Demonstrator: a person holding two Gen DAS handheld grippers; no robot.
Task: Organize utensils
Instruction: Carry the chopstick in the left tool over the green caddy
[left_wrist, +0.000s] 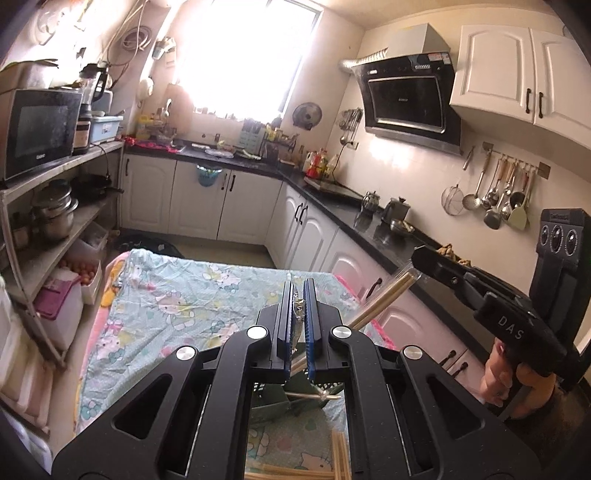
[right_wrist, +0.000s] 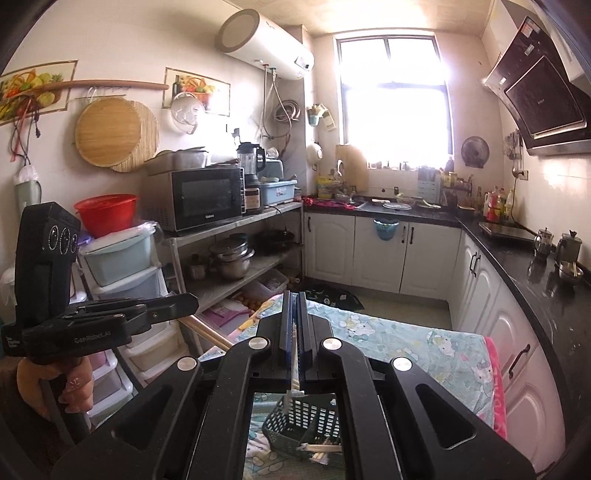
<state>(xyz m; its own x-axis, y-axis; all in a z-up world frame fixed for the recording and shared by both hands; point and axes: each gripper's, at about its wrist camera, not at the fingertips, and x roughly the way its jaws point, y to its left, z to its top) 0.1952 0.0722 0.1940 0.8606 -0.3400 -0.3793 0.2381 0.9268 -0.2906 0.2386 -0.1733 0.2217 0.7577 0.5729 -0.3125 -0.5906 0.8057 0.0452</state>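
Both grippers hold one clear-wrapped pack of wooden chopsticks above a table with a Hello Kitty cloth (left_wrist: 177, 295). My left gripper (left_wrist: 299, 291) is shut on the crinkled wrapper end (left_wrist: 300, 314). The chopsticks (left_wrist: 384, 301) run from it up to my right gripper (left_wrist: 424, 264), seen from the side. In the right wrist view my right gripper (right_wrist: 294, 302) is shut on a thin pale stick or wrapper end (right_wrist: 294, 363); the pack (right_wrist: 207, 332) reaches my left gripper (right_wrist: 184, 302). A dark green slotted basket (right_wrist: 295, 424) with chopsticks inside sits on the cloth below.
More wooden chopsticks (left_wrist: 340, 458) lie on the cloth at the bottom edge. A black counter (left_wrist: 384, 229) with white cabinets runs along the right. A metal shelf (right_wrist: 236, 225) with a microwave and pots stands at the left, with plastic drawers (right_wrist: 122, 273) beside it.
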